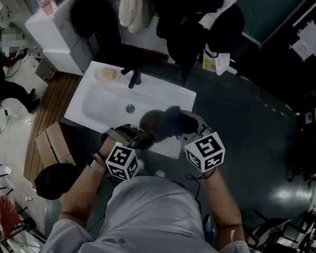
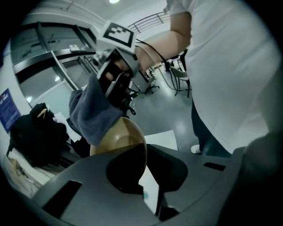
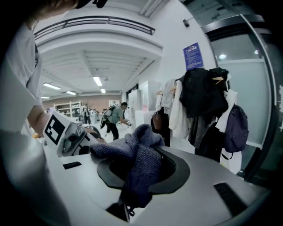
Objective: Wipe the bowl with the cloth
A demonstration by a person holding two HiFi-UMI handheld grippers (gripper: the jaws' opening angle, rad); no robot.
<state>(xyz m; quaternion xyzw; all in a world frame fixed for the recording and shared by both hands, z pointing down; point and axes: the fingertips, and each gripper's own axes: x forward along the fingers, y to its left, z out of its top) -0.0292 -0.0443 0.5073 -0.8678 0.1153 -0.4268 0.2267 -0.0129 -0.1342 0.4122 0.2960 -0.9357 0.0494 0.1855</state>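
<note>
A tan bowl (image 1: 151, 123) is held on edge over the front of the sink; my left gripper (image 1: 139, 141) is shut on its rim. In the left gripper view the bowl (image 2: 121, 139) stands between the jaws, its inside facing the camera. A blue-grey cloth (image 2: 90, 112) lies against the bowl's upper left rim, held by my right gripper (image 2: 116, 84). In the right gripper view the cloth (image 3: 143, 161) is bunched in the right gripper (image 3: 132, 196), which is shut on it. In the head view the cloth (image 1: 174, 117) touches the bowl from the right.
A white sink (image 1: 101, 108) lies below the grippers, with a black tap (image 1: 134, 75) and a soap dish (image 1: 107, 74) at its back. Dark coats and bags (image 1: 195, 21) hang behind. A cardboard box (image 1: 53, 142) and a black stool (image 1: 55, 179) stand left.
</note>
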